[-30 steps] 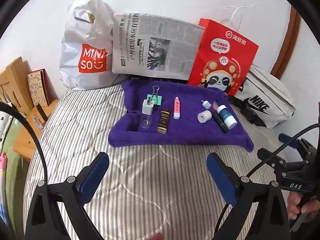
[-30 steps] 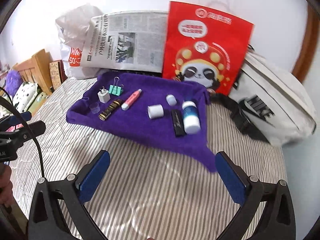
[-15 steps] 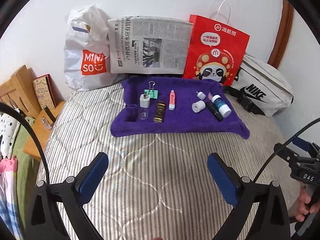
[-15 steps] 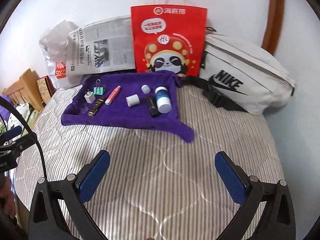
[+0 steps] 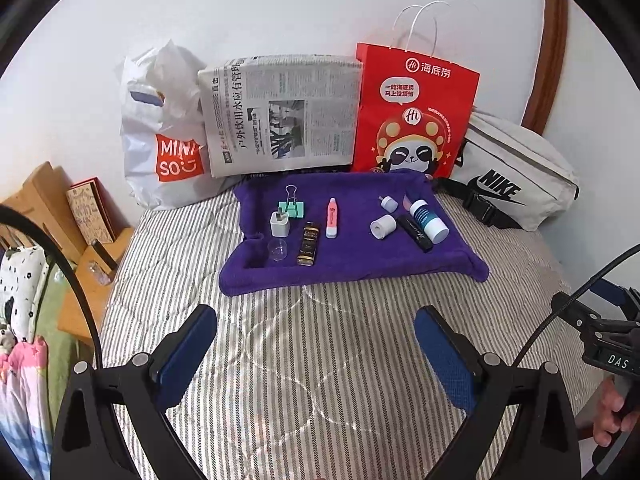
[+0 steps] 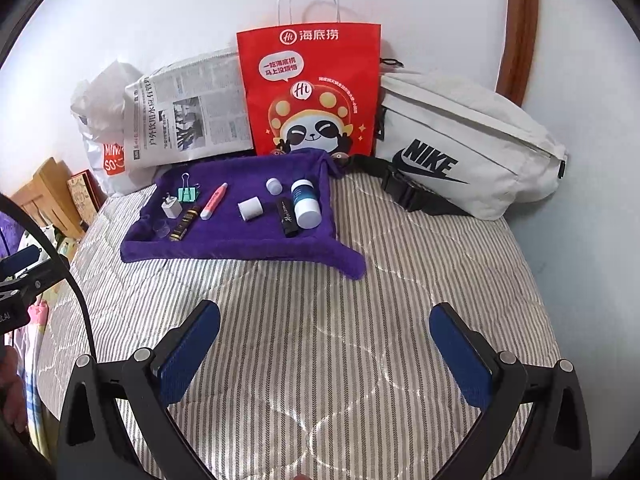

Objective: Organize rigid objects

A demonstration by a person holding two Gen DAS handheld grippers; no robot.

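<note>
A purple towel [image 5: 360, 260] [image 6: 248, 246] lies on the striped bed with small items on it: a green binder clip [image 5: 292, 206], a white plug [image 5: 279, 223], a clear cup [image 5: 277, 249], a dark gold-lettered tube [image 5: 308, 243], a pink pen [image 5: 331, 217] [image 6: 214, 201], a white cap [image 5: 382, 227] [image 6: 250, 209], a black tube [image 5: 415, 232] and a white-and-blue bottle [image 5: 429, 220] [image 6: 306, 203]. My left gripper [image 5: 316, 354] and right gripper [image 6: 326, 356] both stand open and empty over the bedspread, well short of the towel.
Against the wall lean a white Miniso bag [image 5: 164, 152], a newspaper [image 5: 280, 116], a red panda bag [image 5: 414, 112] [image 6: 310, 88] and a white Nike pouch [image 5: 516, 172] [image 6: 464, 144]. A wooden bedside stand [image 5: 92, 256] sits at the left. A hand [image 5: 614, 412] holds the other gripper.
Both grippers have pulled back and risen away from the towel, so it looks smaller and farther. The items on it have not moved. Both stay open.
</note>
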